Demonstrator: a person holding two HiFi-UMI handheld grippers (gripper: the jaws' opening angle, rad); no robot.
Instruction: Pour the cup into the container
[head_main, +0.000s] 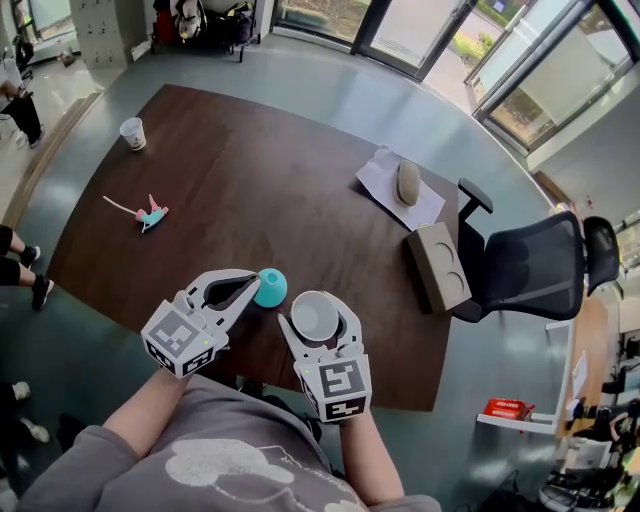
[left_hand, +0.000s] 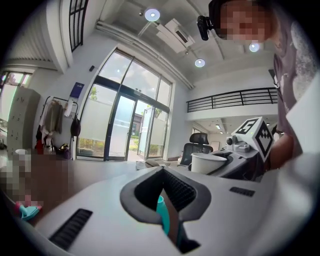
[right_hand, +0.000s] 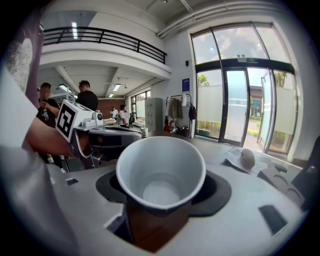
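My right gripper (head_main: 318, 325) is shut on a white paper cup (head_main: 313, 312), held upright just above the near edge of the dark wooden table (head_main: 260, 170). In the right gripper view the cup (right_hand: 160, 172) fills the jaws, and only its white inside and bottom show. A small teal container (head_main: 271, 288) sits just left of the cup. My left gripper (head_main: 254, 288) is shut on the container's near side. In the left gripper view a strip of the teal container (left_hand: 161, 212) is pinched between the jaws, and the white cup (left_hand: 206, 162) shows to the right.
A second paper cup (head_main: 132, 133) stands at the table's far left, and a pink and teal toy (head_main: 150, 214) lies nearer. At the right are a sheet of paper with a beige oval object (head_main: 408, 182) on it, a cardboard cup tray (head_main: 438, 265) and a black office chair (head_main: 530, 265).
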